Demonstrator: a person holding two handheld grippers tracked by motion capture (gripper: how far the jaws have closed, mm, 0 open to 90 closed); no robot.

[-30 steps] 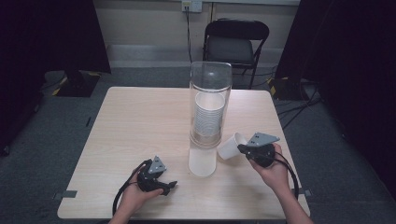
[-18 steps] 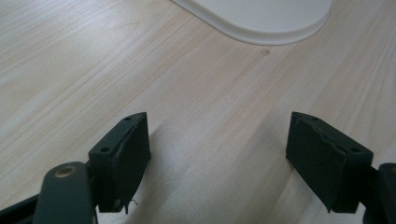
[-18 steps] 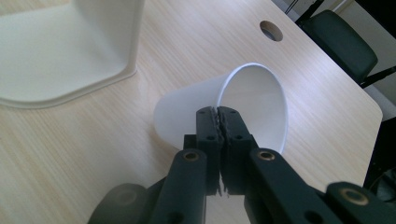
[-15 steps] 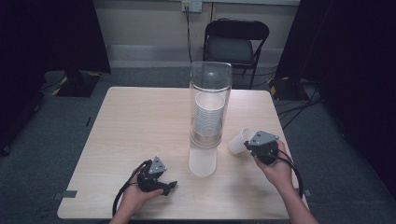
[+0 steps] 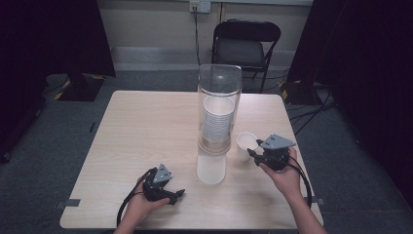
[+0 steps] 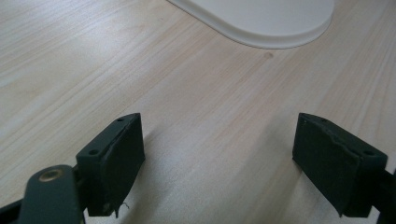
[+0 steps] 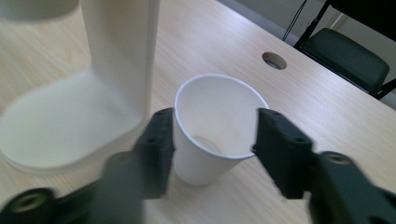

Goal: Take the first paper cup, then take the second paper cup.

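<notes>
A white paper cup point(image 5: 246, 144) point(image 7: 217, 135) stands upright on the table, right of the cup dispenser point(image 5: 219, 109), a clear tube with a stack of white cups on a white base point(image 5: 211, 169). My right gripper point(image 5: 253, 152) point(image 7: 215, 126) has just been opening its jaws. The cup stands between them and the pads do not press on it. My left gripper point(image 5: 178, 194) point(image 6: 219, 140) rests low at the front of the table, and its jaws have also just been opening. Nothing is between them. The dispenser base point(image 6: 261, 21) lies ahead of it.
The wooden table point(image 5: 146, 126) has a round cable hole point(image 7: 274, 60) near its far right edge. A black folding chair point(image 5: 246, 46) stands behind the table. Cables trail from both grippers toward the front edge.
The cup was held tilted in my right gripper beside the dispenser. It now stands upright on the table and the right jaws have come apart. The left hand has stayed put.
</notes>
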